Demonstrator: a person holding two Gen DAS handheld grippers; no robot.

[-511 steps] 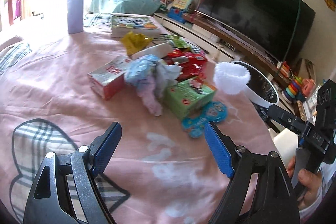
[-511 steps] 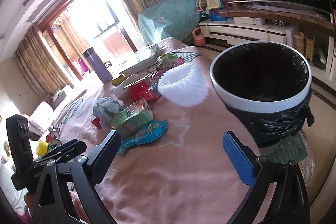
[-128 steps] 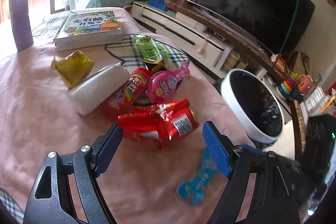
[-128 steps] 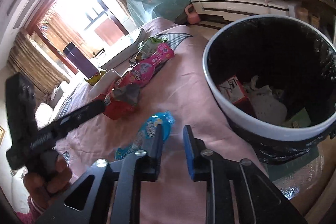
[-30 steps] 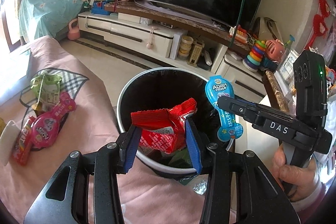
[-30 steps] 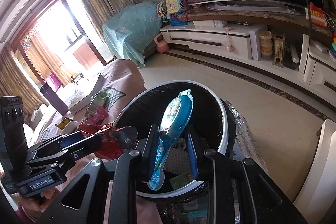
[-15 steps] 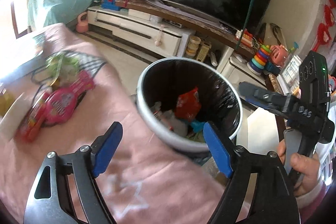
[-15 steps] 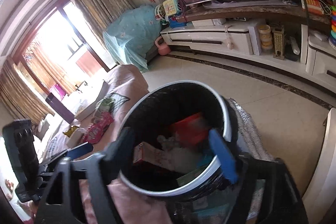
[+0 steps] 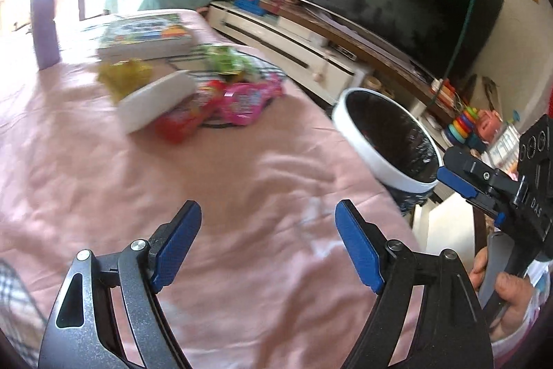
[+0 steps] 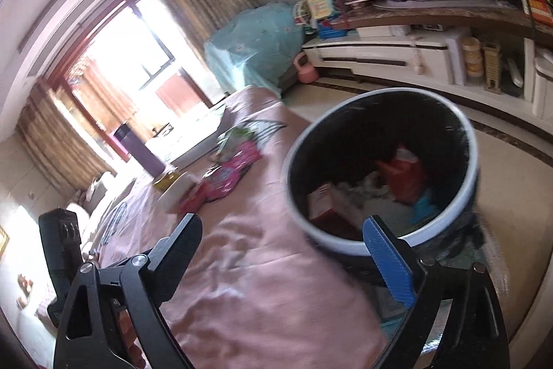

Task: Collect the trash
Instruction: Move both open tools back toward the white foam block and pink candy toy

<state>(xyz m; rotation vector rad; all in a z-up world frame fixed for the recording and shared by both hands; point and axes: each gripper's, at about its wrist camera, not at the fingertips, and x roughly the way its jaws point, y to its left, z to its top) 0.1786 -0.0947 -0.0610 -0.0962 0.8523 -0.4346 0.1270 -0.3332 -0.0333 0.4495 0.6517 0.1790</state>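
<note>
left gripper [image 9: 268,239]: fingers apart, nothing between them, over bare pink cloth at the near part of the tabletop [image 9: 242,182]; its jaws have just been opening.
right gripper [image 10: 283,251]: fingers spread wide, empty, jaws have just been opening; one finger over the tabletop edge, the other in front of the bin's near rim.
bin [image 10: 470,140]: 1, white rim, black liner, on the floor just beside the right edge of the tabletop.
trash in bin: red wrapper [image 10: 402,177], red-white carton [image 10: 321,203], white crumpled stuff, a blue piece; blurred, exact count unclear.
trash left on tabletop: 5 pieces in one cluster at the far side: white packet [image 9: 157,101], yellow wrapper [image 9: 124,75], red pack [image 9: 179,123], pink pack [image 9: 247,99], green pack [image 9: 224,59].
other: 1 book [image 9: 145,35] and 1 purple bottle [image 9: 45,19] beyond the cluster.
hand [image 9: 508,293]: 1 in left view, gripping the right gripper's handle.
</note>
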